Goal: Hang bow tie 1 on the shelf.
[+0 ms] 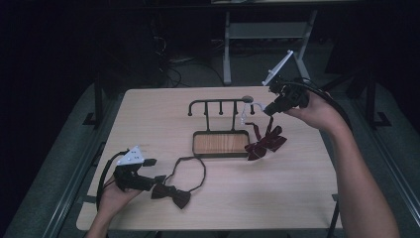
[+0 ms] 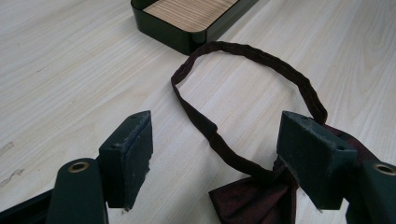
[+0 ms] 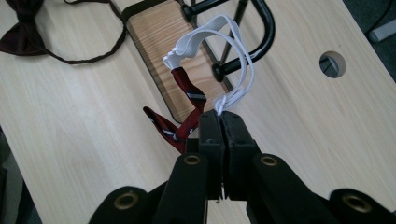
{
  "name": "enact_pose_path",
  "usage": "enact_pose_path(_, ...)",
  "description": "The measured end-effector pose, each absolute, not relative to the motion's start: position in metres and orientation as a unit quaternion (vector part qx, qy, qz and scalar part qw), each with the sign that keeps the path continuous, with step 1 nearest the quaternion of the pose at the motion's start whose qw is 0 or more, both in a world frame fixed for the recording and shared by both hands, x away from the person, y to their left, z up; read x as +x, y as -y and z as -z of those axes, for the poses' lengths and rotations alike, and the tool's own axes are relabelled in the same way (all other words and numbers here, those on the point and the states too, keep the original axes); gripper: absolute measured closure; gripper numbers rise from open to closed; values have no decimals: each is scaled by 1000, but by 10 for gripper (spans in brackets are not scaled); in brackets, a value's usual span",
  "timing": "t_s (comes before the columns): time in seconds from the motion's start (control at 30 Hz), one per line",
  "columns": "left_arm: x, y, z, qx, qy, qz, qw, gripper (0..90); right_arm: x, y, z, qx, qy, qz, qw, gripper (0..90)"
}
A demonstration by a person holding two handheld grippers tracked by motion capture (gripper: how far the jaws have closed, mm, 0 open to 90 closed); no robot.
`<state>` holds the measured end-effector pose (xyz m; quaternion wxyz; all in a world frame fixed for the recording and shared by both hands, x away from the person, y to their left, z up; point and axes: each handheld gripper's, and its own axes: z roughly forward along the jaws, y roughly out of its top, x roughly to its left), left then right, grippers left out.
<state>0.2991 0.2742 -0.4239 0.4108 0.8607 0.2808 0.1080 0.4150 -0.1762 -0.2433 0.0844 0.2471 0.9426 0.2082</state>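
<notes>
At table's 7 o'clock corner: left gripper (image 1: pixel 159 179), jaws apart, dark bow tie (image 1: pixel 173 195) between them, near front edge.
Right gripper (image 1: pixel 268 109): clamped on white strap (image 3: pixel 233 51) at rack's (image 1: pixel 218 103) 3 o'clock end.

Left black two-jaw gripper (image 1: pixel 159 179) low at near-left, held in left hand (image 1: pixel 115 194), forearm entering from bottom edge; jaws spread wide apart. Right black two-jaw gripper (image 1: pixel 268 110) raised at far right, right hand (image 1: pixel 317 111) gripping it, forearm stretched forward; jaws pressed together.
</notes>
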Motion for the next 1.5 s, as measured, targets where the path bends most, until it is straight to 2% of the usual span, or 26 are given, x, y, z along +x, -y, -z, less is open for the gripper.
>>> enact_pose_path(0.7, 299, -274, 425, 862, -281, -107, 409, 270, 441, 173, 261, 271, -944, -177, 66, 873)
enact_pose_path(1.5, 299, -273, 425, 863, -280, -108, 406, 270, 438, 179, 274, 265, -944, -191, 49, 809)
